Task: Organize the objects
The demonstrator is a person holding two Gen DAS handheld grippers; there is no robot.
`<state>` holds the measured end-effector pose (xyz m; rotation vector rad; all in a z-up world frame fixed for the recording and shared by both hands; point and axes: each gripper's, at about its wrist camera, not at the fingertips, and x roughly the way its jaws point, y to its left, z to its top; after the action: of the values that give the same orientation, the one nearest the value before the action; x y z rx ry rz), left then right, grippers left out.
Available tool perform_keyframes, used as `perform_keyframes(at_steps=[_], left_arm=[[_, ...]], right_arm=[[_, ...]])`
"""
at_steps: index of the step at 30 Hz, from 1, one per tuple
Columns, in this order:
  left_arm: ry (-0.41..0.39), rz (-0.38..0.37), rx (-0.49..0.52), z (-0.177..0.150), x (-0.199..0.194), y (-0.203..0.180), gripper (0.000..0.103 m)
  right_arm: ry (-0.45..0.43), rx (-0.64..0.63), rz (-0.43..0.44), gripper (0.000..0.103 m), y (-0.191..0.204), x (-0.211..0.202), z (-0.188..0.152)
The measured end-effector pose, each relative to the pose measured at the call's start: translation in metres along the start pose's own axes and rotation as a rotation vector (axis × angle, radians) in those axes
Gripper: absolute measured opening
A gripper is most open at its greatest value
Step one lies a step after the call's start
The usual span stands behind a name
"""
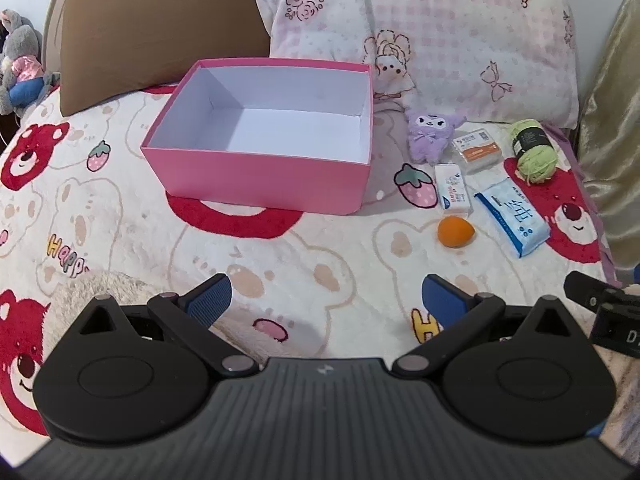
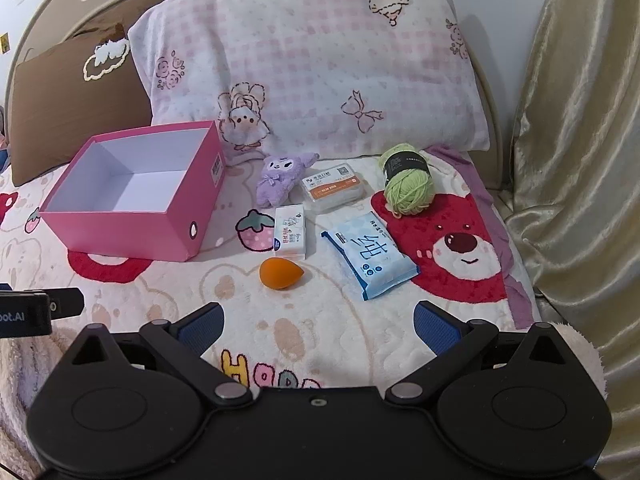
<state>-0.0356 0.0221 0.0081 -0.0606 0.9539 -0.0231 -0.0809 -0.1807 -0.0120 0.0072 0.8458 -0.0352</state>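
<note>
An empty pink box (image 1: 256,176) (image 2: 120,232) with a white inside stands on the bed. To its right lie a purple plush (image 1: 430,134) (image 2: 280,180), a clear orange-labelled pack (image 1: 478,150) (image 2: 334,190), a green yarn ball (image 1: 532,152) (image 2: 408,182), a small white tissue pack (image 1: 452,192) (image 2: 290,232), a blue wipes pack (image 1: 514,216) (image 2: 370,256) and an orange egg-shaped sponge (image 1: 455,231) (image 2: 280,273). My left gripper (image 1: 326,300) is open, short of the box. My right gripper (image 2: 318,326) is open, just short of the sponge. Both hold nothing.
A bear-patterned blanket (image 1: 120,220) (image 2: 464,248) covers the bed. A brown pillow (image 1: 152,36) (image 2: 72,108) and a pink checked pillow (image 1: 440,28) (image 2: 312,64) lean at the head. Gold curtain (image 2: 580,160) hangs at right. A grey plush (image 1: 20,60) sits far left.
</note>
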Motion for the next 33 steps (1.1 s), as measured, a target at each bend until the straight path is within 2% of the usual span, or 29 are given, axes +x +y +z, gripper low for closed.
perform_keyframes(at_steps=[13,19,27,33], left_arm=[[-0.004,-0.001,0.024,0.0,-0.009,-0.008,0.103],[0.003,-0.016,0.04,0.0,-0.012,-0.012,0.103],[0.012,-0.072,0.042,0.014,-0.009,-0.017,0.102],[0.011,-0.11,0.104,0.031,-0.004,-0.031,0.101]], right_arm=[[0.001,0.012,0.023,0.102,-0.003,-0.005,0.0],[0.016,0.024,0.065,0.102,-0.009,-0.007,0.003],[0.032,0.005,0.054,0.102,-0.014,0.002,0.015],[0.051,0.002,0.043,0.102,-0.026,0.013,0.03]])
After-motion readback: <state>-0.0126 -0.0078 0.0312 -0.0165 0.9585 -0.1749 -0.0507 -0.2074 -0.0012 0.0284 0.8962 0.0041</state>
